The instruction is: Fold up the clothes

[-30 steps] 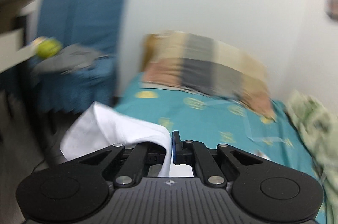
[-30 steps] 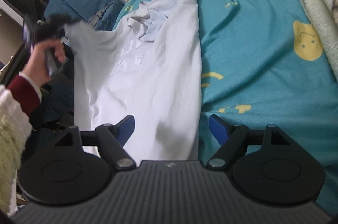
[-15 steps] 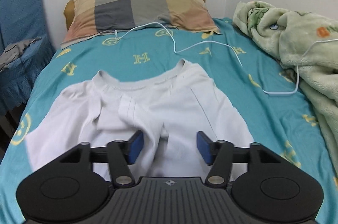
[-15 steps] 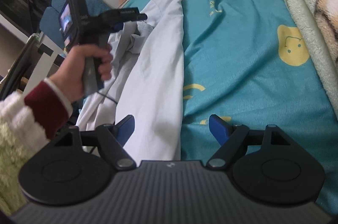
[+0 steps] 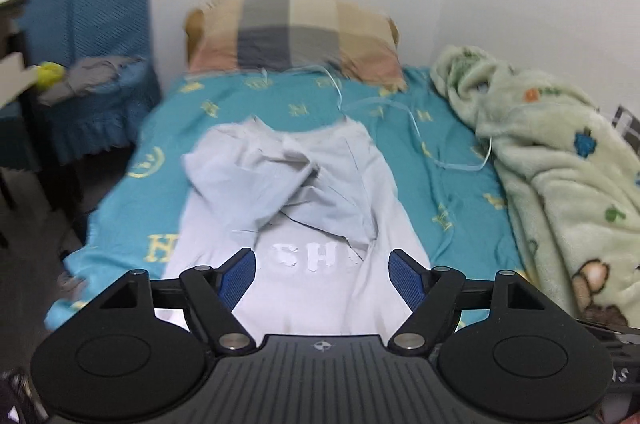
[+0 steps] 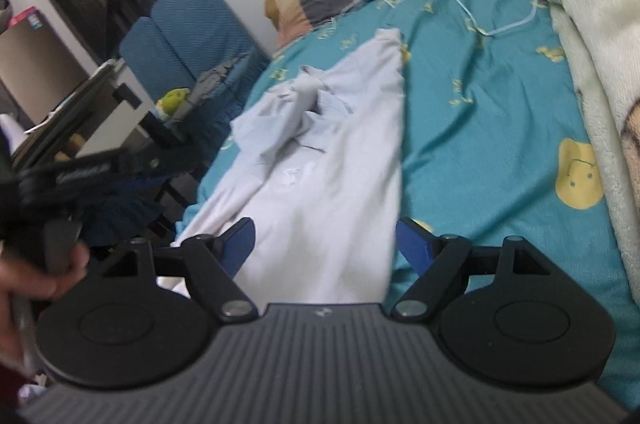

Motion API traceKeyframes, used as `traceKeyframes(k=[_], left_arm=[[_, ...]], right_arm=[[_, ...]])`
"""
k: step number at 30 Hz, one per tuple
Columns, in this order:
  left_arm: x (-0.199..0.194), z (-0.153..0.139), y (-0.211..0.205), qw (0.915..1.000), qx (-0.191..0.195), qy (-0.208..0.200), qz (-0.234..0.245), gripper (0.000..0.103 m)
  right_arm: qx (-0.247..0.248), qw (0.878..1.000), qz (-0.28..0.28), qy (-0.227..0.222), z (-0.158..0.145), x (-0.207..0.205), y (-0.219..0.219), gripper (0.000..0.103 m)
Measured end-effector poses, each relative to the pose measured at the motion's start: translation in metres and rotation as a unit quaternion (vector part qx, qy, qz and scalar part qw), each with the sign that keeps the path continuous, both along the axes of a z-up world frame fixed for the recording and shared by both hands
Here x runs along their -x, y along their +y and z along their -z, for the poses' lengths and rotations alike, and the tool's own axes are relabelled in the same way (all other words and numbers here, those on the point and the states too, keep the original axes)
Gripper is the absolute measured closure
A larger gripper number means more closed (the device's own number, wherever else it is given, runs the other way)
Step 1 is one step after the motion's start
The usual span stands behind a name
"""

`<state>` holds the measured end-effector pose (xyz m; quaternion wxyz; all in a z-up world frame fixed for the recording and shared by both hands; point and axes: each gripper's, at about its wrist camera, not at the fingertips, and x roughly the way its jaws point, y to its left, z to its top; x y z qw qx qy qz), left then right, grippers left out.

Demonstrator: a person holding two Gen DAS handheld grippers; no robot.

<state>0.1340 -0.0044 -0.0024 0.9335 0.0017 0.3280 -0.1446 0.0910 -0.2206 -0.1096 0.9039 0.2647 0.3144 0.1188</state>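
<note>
A white T-shirt [image 5: 304, 224] lies lengthwise on the teal bed sheet [image 5: 448, 184], collar toward the pillow, its left side and sleeve folded over the middle and rumpled. It also shows in the right wrist view [image 6: 332, 192]. My left gripper [image 5: 322, 274] is open and empty, hovering above the shirt's lower part. My right gripper [image 6: 326, 240] is open and empty above the shirt's hem at the bed's near end. The left gripper's body [image 6: 80, 172] shows at the left of the right wrist view, held in a hand.
A checked pillow [image 5: 292, 36] lies at the bed's head. A white cable [image 5: 412, 128] crosses the sheet past the collar. A pale green fleece blanket [image 5: 560, 176] is heaped along the right side. A blue chair [image 5: 84, 64] with grey clothing stands left of the bed.
The left gripper let go of the shirt's side after carrying it over the middle, opened, and has pulled back toward the bed's foot. The right gripper stayed open and tilted up slightly.
</note>
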Motion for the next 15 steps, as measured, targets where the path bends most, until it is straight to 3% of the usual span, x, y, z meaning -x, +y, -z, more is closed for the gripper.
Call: traceKeyframes(k=[4,7,11,15], left_arm=[[0.029,-0.003,0.017,0.9982,0.061,0.001,-0.003,0.026],[0.031,0.000,0.029,0.9983,0.057,-0.003,-0.010,0.026],[0.019,0.009,0.049,0.9980,0.057,-0.010,-0.025,0.026],[0.002,0.032,0.080,0.9941,0.089,0.023,-0.057,0.025]], right_arm=[[0.002,0.999,-0.019,-0.029,-0.024,-0.003,0.008,0.022],[0.013,0.998,-0.036,-0.056,-0.048,-0.024,0.018,0.023],[0.034,0.995,-0.060,-0.067,-0.064,-0.098,0.043,0.028],[0.035,0.994,-0.085,-0.060,-0.056,-0.194,0.074,0.032]])
